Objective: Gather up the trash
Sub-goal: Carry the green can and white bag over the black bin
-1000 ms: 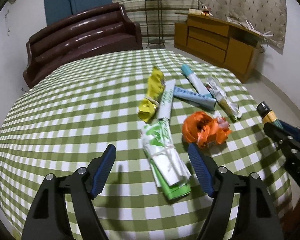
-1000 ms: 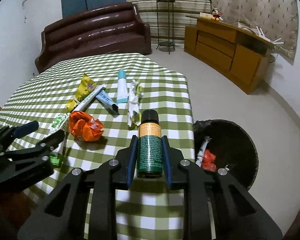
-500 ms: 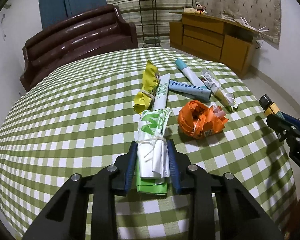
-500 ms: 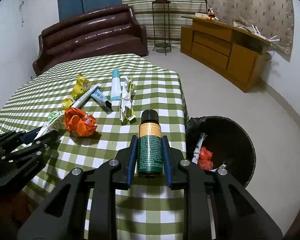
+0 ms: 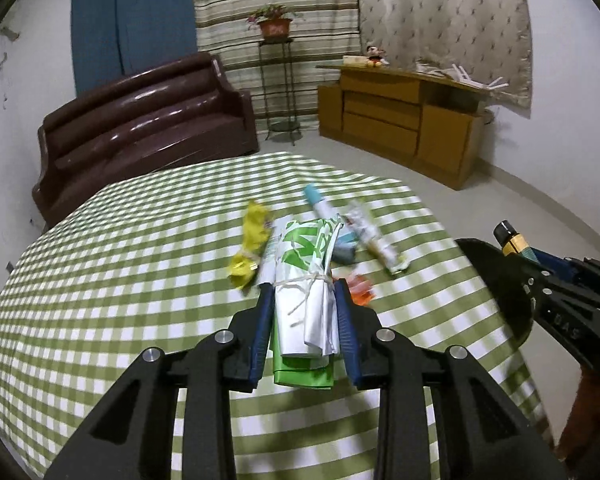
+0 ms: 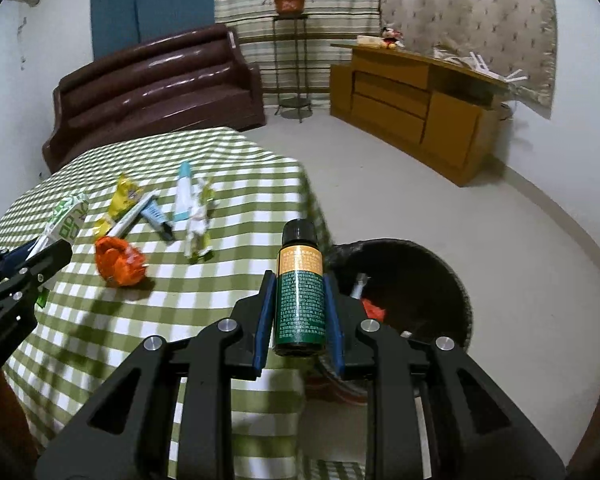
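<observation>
The left gripper (image 5: 303, 322) is clamped on a tied green-and-white wrapper bundle (image 5: 305, 300), lifted above the checked table (image 5: 100, 280), its long axis running forward along the fingers. Yellow, blue and orange litter (image 6: 118, 262) is not yet collected. The right gripper (image 6: 299, 310) grips a green bottle (image 6: 300, 292), cap forward, near the black bin (image 6: 428, 280), which already holds scraps.

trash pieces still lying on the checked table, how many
5: yellow wrapper, white tube, blue tube and pale blue tube clustered mid-table, tied wrapper beside them, orange bag nearest. More may hide behind the left gripper.
</observation>
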